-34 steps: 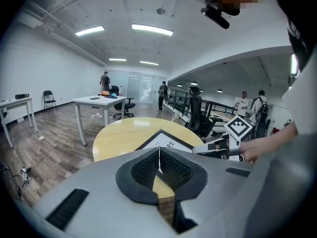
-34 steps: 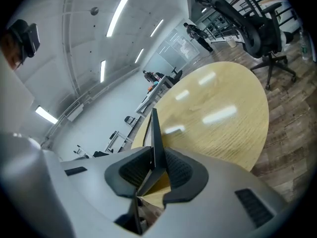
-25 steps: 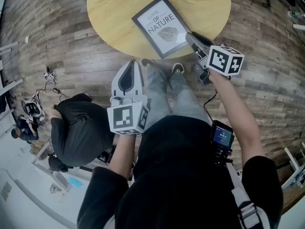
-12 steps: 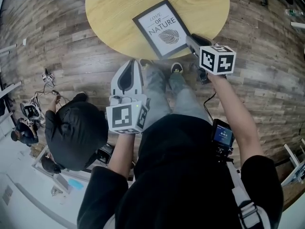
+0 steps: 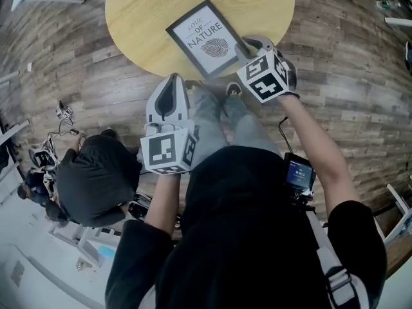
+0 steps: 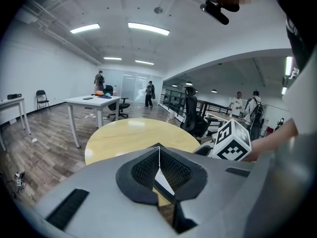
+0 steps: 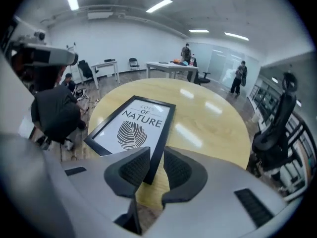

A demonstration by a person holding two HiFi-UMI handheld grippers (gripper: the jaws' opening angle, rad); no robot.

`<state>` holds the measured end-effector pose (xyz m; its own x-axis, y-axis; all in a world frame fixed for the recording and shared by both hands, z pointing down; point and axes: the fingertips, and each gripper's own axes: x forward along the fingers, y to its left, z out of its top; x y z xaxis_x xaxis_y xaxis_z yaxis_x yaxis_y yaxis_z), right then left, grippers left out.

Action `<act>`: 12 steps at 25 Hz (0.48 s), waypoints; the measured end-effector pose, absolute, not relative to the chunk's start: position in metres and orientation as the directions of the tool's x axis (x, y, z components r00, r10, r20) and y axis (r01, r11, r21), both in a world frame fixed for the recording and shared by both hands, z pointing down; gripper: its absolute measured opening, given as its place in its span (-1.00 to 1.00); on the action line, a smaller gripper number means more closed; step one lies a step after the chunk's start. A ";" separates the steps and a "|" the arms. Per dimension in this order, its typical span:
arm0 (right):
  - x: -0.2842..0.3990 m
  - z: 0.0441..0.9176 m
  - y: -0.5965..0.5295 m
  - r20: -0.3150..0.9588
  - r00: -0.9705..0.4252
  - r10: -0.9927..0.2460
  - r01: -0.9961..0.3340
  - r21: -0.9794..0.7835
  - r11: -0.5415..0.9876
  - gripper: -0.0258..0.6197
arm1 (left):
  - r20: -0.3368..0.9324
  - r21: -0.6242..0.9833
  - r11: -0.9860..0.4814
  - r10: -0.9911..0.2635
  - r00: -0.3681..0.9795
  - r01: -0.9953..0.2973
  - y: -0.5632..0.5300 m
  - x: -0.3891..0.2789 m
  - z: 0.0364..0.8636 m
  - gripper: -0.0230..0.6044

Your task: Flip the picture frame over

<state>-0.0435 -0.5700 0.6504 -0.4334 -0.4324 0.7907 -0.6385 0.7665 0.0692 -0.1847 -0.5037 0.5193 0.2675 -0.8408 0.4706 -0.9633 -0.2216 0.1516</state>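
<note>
The black picture frame (image 5: 205, 38) lies face up on the round wooden table (image 5: 141, 11), showing a leaf print and the words "LOVE OF NATURE". My right gripper (image 5: 248, 46) is at the frame's near right corner by the table edge. In the right gripper view the frame (image 7: 136, 125) runs its black rail between the pads of that gripper (image 7: 156, 157), whose jaws have just been closing and now press on it. My left gripper (image 5: 172, 82) hovers shut and holding nothing over the floor, short of the table; its jaws meet (image 6: 158, 150).
A person in dark clothes (image 5: 96, 179) crouches on the wood floor at my left, close to the left gripper. My shoes (image 5: 235, 90) stand at the table's near edge. White desks (image 6: 91, 103), an office chair (image 7: 277, 128) and people stand farther back.
The right gripper has rolled about its own axis at the frame's corner, turning its marker cube. The frame stays face up. The crouching person shifted. The left gripper kept still.
</note>
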 end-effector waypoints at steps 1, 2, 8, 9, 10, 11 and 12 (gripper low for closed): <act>-0.046 0.643 -0.573 0.786 -0.427 -0.447 -0.606 0.119 0.787 -0.62 | 0.464 0.147 -0.228 -0.843 0.270 -0.963 -0.507 -0.182 0.515 -0.84; -0.049 0.635 -0.576 0.778 -0.427 -0.461 -0.578 0.158 0.801 -0.62 | 0.456 0.142 -0.234 -0.847 0.273 -0.962 -0.510 -0.180 0.511 -0.85; -0.075 0.544 -0.588 0.609 -0.568 -0.553 -0.481 0.300 0.824 -0.64 | 0.391 0.119 -0.267 -0.873 0.292 -0.956 -0.526 -0.165 0.474 -0.84; -0.080 0.516 -0.588 0.546 -0.613 -0.571 -0.475 0.323 0.819 -0.66 | 0.381 0.115 -0.272 -0.876 0.295 -0.955 -0.528 -0.161 0.466 -0.84; -0.084 0.487 -0.586 0.480 -0.654 -0.585 -0.474 0.342 0.811 -0.69 | 0.369 0.113 -0.277 -0.880 0.299 -0.954 -0.531 -0.159 0.458 -0.84; -0.088 0.457 -0.585 0.416 -0.689 -0.593 -0.477 0.357 0.804 -0.70 | 0.356 0.111 -0.282 -0.884 0.303 -0.953 -0.535 -0.156 0.449 -0.84; -0.090 0.427 -0.583 0.356 -0.719 -0.598 -0.480 0.368 0.796 -0.72 | 0.341 0.111 -0.288 -0.888 0.308 -0.951 -0.538 -0.154 0.440 -0.84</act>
